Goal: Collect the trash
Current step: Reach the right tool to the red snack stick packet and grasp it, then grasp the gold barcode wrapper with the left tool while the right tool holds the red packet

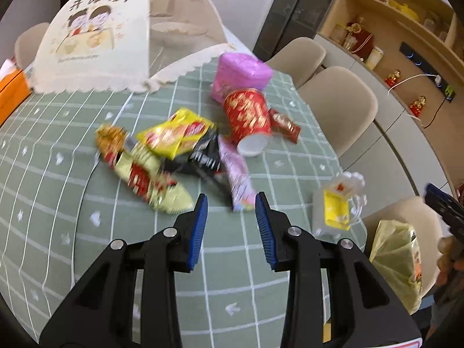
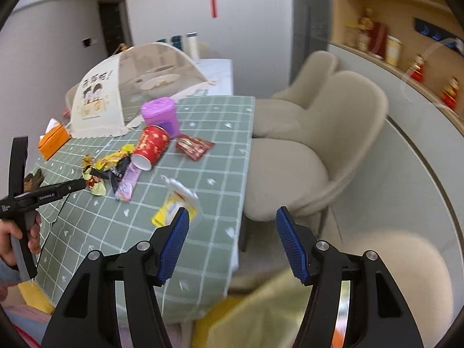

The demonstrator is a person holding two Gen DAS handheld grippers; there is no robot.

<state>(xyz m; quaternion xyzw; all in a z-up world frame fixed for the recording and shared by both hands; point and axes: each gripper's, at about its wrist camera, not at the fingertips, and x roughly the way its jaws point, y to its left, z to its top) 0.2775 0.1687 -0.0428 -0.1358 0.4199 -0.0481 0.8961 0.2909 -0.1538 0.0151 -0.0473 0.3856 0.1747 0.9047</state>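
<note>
Trash lies scattered on the green checked counter [image 1: 52,174], most of it bunched in one heap toward 12 o'clock from the left gripper [image 1: 232,206]. Counted in the left view: one red paper cup [image 1: 249,119] on its side with its white mouth toward the camera, one purple bag [image 1: 240,72] touching it from behind, one red wrapper [image 1: 285,124] at the cup's 3 o'clock, one yellow wrapper [image 1: 174,134], one black wrapper [image 1: 203,156] under it, one gold-and-red wrapper [image 1: 139,168] at the heap's 9 o'clock, and one pink wrapper [image 1: 236,177] reaching closest to the left gripper. One clear packet with a yellow label [image 1: 337,206] lies apart at 3 o'clock, near the counter edge.

Left gripper hangs over the counter with its jaws spread wide and nothing between them; the pink wrapper's end sits just ahead of the gap. Right gripper [image 2: 232,221] is also spread wide and empty, held off the counter's corner, the clear packet just beyond its left finger [image 2: 174,243]. A yellow plastic bag [image 2: 252,313] shows blurred below it.

One mesh food cover [image 1: 95,34] stands at the far end at 11 o'clock, one orange tissue box [image 2: 53,142] beside it. Three beige chairs [image 1: 339,104] line the counter's right side.
</note>
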